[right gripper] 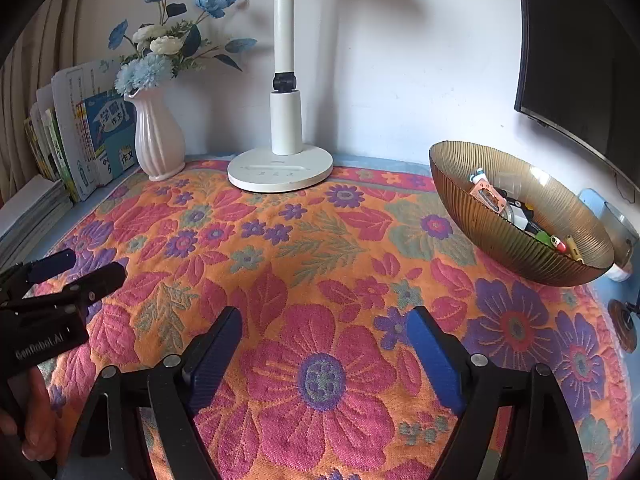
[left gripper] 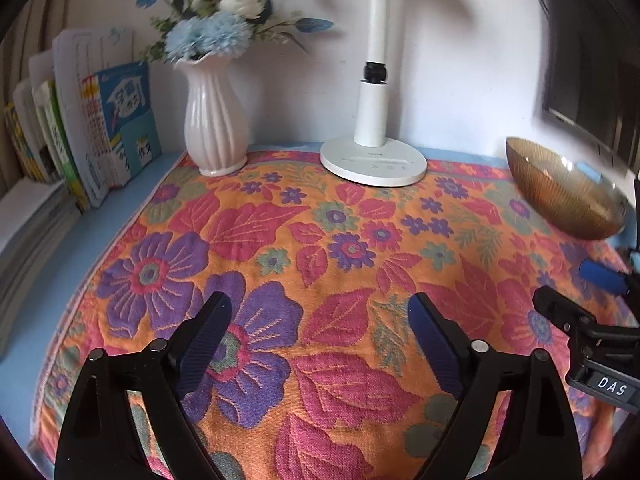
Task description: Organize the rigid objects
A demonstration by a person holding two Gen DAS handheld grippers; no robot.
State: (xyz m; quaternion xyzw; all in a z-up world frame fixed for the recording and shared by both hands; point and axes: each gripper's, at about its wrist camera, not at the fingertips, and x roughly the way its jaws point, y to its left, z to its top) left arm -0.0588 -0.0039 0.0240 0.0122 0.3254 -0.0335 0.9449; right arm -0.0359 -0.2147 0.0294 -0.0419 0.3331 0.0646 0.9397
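Crowding the bowl [right gripper: 516,236], small items [right gripper: 520,216] blur beyond telling apart.

The place is a home study corner. A desk under a flowered cloth [right gripper: 320,264] holds schoolbooks [left gripper: 116,128], a vase of artificial flowers [left gripper: 214,120] and a white desk lamp [right gripper: 282,160]. A dark screen [right gripper: 580,60] hangs on the wall.

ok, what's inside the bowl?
The bowl holds small mixed items: a pink card-like piece, and black, white, green and yellow bits. Whatever lies beneath them or behind the near wall is hidden.

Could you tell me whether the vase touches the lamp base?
Apart: the right wrist view shows cloth between the vase and the lamp base.
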